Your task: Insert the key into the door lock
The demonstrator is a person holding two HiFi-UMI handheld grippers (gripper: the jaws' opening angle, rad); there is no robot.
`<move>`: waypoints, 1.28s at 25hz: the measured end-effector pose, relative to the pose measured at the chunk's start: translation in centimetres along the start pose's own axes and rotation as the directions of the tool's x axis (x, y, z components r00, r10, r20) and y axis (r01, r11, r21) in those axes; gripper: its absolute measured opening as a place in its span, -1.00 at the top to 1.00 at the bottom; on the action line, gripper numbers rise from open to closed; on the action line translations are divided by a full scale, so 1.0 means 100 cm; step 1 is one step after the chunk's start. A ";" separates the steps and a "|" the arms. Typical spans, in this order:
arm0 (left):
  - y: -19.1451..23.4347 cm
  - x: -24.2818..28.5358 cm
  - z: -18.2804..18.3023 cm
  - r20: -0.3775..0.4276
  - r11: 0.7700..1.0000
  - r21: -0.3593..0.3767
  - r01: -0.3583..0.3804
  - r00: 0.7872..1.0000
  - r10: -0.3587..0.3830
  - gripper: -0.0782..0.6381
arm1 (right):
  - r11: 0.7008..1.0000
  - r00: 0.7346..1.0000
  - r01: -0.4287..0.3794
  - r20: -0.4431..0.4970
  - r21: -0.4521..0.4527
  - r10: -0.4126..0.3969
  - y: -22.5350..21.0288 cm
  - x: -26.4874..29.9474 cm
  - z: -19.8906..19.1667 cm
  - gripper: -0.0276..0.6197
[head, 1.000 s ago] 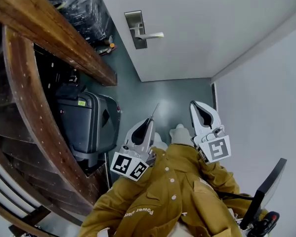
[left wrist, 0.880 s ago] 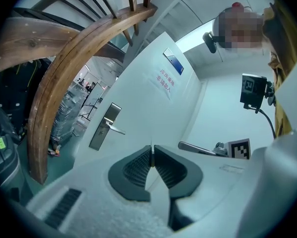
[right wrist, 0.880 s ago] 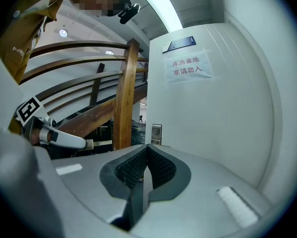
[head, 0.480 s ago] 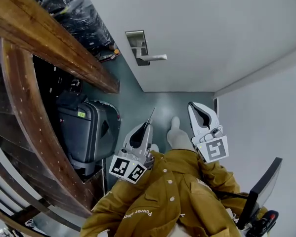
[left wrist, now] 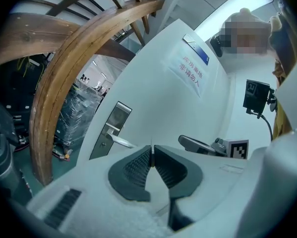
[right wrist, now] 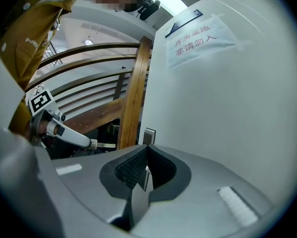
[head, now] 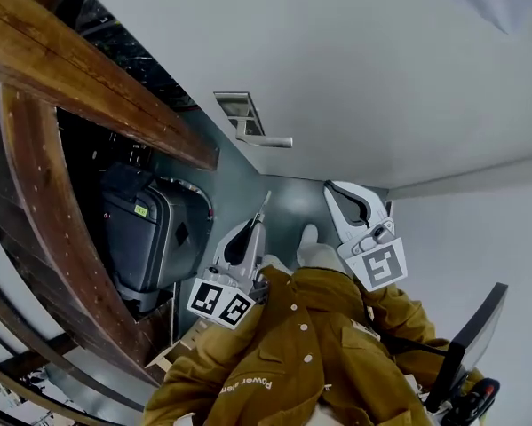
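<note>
White door (head: 363,69) closes off a narrow landing. A curved wooden stair rail (head: 35,193) and a dark suitcase (head: 150,233) stand to the left on grey floor (head: 288,189). A paper notice (left wrist: 190,73) is taped high on the door.

Lock plate (left wrist: 111,130) with lever handle (left wrist: 122,142) sits at the door's left edge, ahead of both grippers and well apart from them. The keyhole cannot be made out.

Left gripper (head: 259,220): jaws almost together, pinched on the key (head: 265,205). The key sits edge-on between the pads and juts forward past the fingertips. Judgement: it is gripped at the head end so the blade stays free and points roughly toward the lock plate, ready for lining up.

Right gripper (head: 335,190): jaws fully together, nothing between them. It is held beside the left gripper, near but not touching. Judgement: it is kept unloaded, possibly for the handle.

Status (judged): approach stage, key not yet at the lock.
</note>
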State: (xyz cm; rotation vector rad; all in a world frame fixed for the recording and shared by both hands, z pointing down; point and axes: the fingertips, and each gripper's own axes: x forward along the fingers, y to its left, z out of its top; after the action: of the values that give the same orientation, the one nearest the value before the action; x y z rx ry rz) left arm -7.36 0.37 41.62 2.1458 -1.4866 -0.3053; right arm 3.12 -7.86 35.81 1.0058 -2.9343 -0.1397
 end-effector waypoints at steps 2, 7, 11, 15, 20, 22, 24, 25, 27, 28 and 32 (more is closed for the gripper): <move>0.005 0.005 0.001 0.007 1.000 -0.021 -0.023 1.000 0.023 0.72 | 0.998 0.998 -0.062 -0.004 -0.018 0.062 -0.001 0.013 -0.001 0.72; 0.016 0.011 0.004 0.009 0.997 -0.063 -0.050 0.999 0.051 0.72 | 0.950 0.946 -0.274 -0.219 -0.152 0.238 0.005 0.044 -0.038 0.41; 0.031 0.018 0.011 0.018 0.996 -0.081 -0.048 0.999 0.050 0.72 | 0.851 0.874 -0.440 -0.354 -0.287 0.333 0.013 0.080 -0.064 0.12; 0.040 0.022 0.016 0.028 0.995 -0.093 -0.039 0.999 0.042 0.72 | 0.793 0.832 -0.518 -0.406 -0.320 0.379 0.009 0.108 -0.078 0.17; 0.050 0.024 0.015 0.034 0.989 -0.145 -0.037 0.999 0.042 0.72 | 0.728 0.748 -0.618 -0.507 -0.297 0.428 0.005 0.128 -0.115 0.25; 0.053 0.025 0.016 0.036 0.987 -0.157 -0.036 0.998 0.042 0.72 | 0.719 0.725 -0.635 -0.541 -0.284 0.426 0.001 0.131 -0.130 0.32; 0.056 0.026 0.015 0.036 0.985 -0.171 -0.034 0.999 0.041 0.72 | 0.719 0.713 -0.639 -0.561 -0.272 0.421 -0.001 0.131 -0.138 0.33; 0.057 0.027 0.014 0.035 0.983 -0.182 -0.033 0.999 0.040 0.72 | 0.722 0.714 -0.637 -0.562 -0.271 0.419 -0.001 0.131 -0.140 0.33; 0.061 0.028 0.012 0.030 0.977 -0.209 -0.035 0.999 0.043 0.72 | 0.721 0.719 -0.635 -0.554 -0.278 0.419 0.001 0.131 -0.139 0.50; 0.064 0.028 0.010 0.028 0.973 -0.229 -0.038 0.999 0.046 0.72 | 0.718 0.720 -0.636 -0.552 -0.283 0.420 0.002 0.131 -0.139 0.53; 0.086 0.033 -0.006 0.038 0.921 -0.386 -0.046 0.997 0.066 0.72 | 0.715 0.717 -0.641 -0.552 -0.281 0.426 0.002 0.130 -0.139 0.54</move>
State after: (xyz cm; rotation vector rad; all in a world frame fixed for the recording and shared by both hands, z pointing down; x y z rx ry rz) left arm -12.75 -4.84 46.99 1.7901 -1.3783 -0.5843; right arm -6.38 -16.66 49.73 0.0409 -2.4383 -0.4731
